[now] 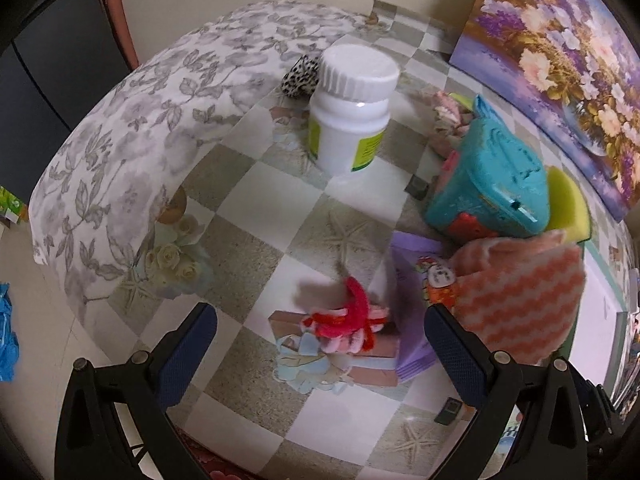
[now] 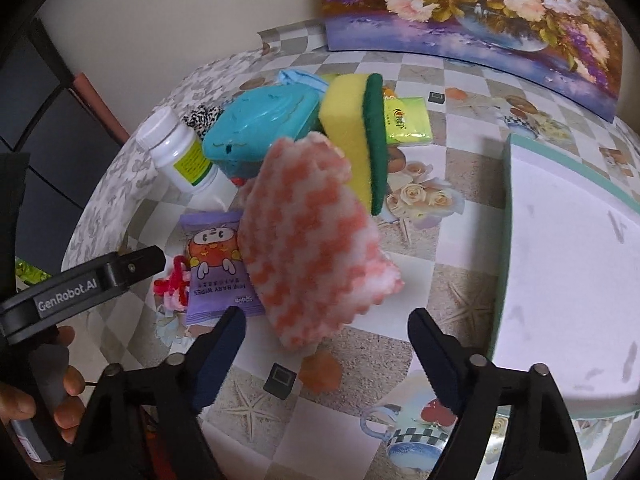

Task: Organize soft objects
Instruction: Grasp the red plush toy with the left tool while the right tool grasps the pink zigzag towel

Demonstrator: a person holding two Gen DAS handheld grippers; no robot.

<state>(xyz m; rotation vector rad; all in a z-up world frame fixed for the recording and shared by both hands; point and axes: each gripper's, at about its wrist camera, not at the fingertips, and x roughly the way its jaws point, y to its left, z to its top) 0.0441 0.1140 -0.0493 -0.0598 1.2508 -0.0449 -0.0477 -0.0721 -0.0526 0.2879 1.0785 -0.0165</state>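
An orange-and-white wavy cloth [image 2: 316,240] lies crumpled on the checked table, leaning on a yellow sponge with a green pad [image 2: 356,132]. My right gripper [image 2: 326,314] is open just above the cloth's near end; the pads do not press on it. A red and pink fuzzy bundle [image 1: 352,316] lies beside a purple baby wipes pack [image 1: 408,280]. My left gripper [image 1: 320,316] hangs open over that bundle, pointing steeply down, nothing held. The cloth [image 1: 520,296] sits just right of its right finger. One left finger [image 2: 132,268] shows in the right wrist view.
A white bottle [image 1: 352,112], a teal plastic toy [image 1: 488,176], a spotted scrunchie [image 1: 300,76] and a green tissue pack [image 2: 408,122] crowd the back. A white box with a teal rim [image 2: 560,280] stands at right. A flower painting [image 2: 480,8] leans on the wall. A floral pillow [image 1: 120,140] is at left.
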